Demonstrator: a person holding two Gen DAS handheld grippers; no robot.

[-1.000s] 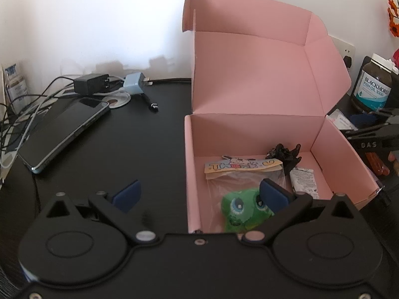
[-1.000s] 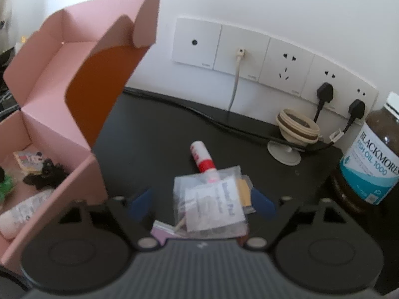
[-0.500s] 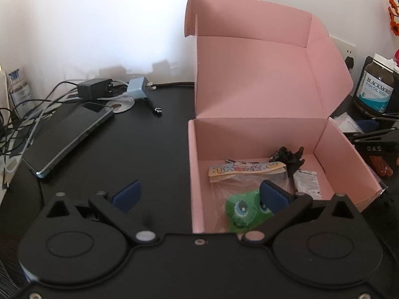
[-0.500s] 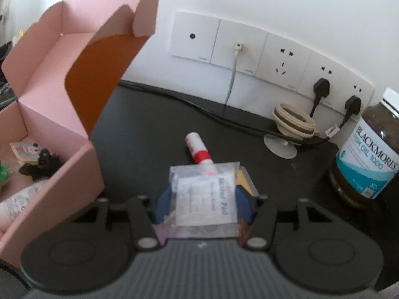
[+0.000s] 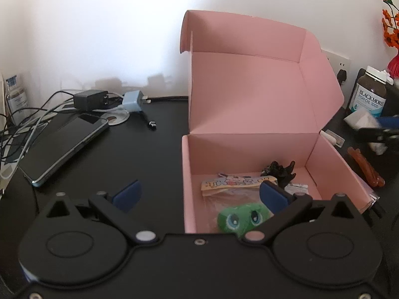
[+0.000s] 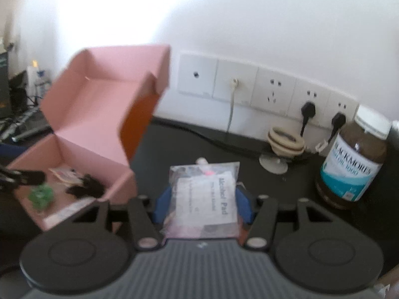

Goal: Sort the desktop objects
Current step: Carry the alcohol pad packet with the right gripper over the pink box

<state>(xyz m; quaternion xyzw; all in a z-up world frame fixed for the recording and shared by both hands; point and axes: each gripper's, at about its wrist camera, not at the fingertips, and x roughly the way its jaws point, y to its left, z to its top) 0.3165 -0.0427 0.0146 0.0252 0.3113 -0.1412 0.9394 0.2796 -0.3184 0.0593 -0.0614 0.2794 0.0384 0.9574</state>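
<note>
My right gripper [image 6: 203, 203] is shut on a clear bag of alcohol pads [image 6: 205, 194] and holds it above the black desk, right of the open pink box [image 6: 99, 129]. In the left wrist view that bag [image 5: 361, 119] shows blurred at the far right. The pink box [image 5: 249, 149] holds a green plush toy [image 5: 242, 218], a sticker packet [image 5: 237, 182], a black clip [image 5: 280, 170] and a white sachet [image 5: 298, 188]. My left gripper [image 5: 199, 194] stands open over the box's front left corner, nothing between its fingers.
A phone [image 5: 64, 144], chargers [image 5: 92, 99] and cables lie left of the box. A fish oil bottle [image 6: 354, 162], a beige holder [image 6: 285, 144] and wall sockets [image 6: 274, 92] stand at the right rear. An orange clip [image 5: 365, 167] lies right of the box.
The right gripper closed on the bag of alcohol pads, then lifted it off the desk and swung left, so the pink box is now more in view. The left gripper stayed put.
</note>
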